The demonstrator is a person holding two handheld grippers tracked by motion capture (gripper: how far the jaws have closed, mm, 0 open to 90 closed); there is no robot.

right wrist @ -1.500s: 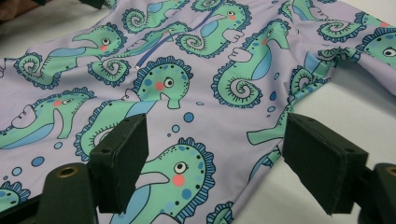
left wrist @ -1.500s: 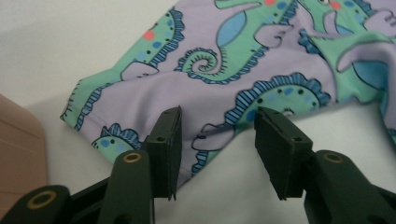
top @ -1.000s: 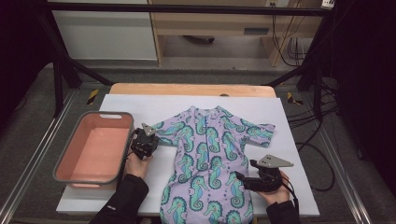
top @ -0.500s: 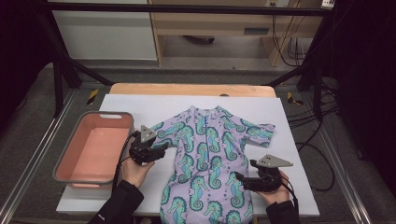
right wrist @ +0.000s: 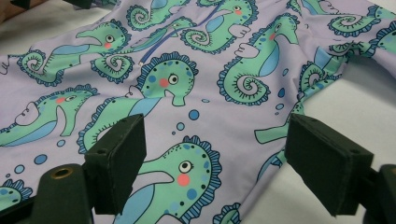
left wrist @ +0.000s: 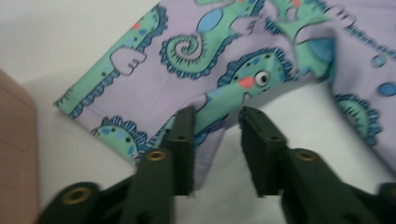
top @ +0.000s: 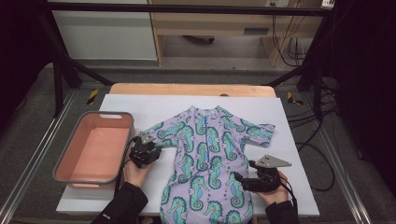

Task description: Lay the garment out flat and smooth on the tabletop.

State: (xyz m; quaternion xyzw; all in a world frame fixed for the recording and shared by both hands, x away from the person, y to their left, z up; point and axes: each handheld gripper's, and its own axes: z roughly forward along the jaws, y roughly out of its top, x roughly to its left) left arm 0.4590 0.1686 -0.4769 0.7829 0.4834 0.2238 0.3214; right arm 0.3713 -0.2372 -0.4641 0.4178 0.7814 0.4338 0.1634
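Working left to right from my remote seat: a pink tub sits empty off the outer side of my left tool, probably the destination for the garment. The left tool rests at the underarm edge of the seahorse-print swimsuit, which lies flat and face up on the white sheet covering the desk. Its jaws have just been closing, and a raised fold of the sleeve hem sits between them, with a gap still showing beside one pad, so I judge it is not yet pinched. My right tool lies low at the suit's opposite lower edge, jaws spread wide over flat fabric, gripping nothing, seemingly waiting to take a matching hold.
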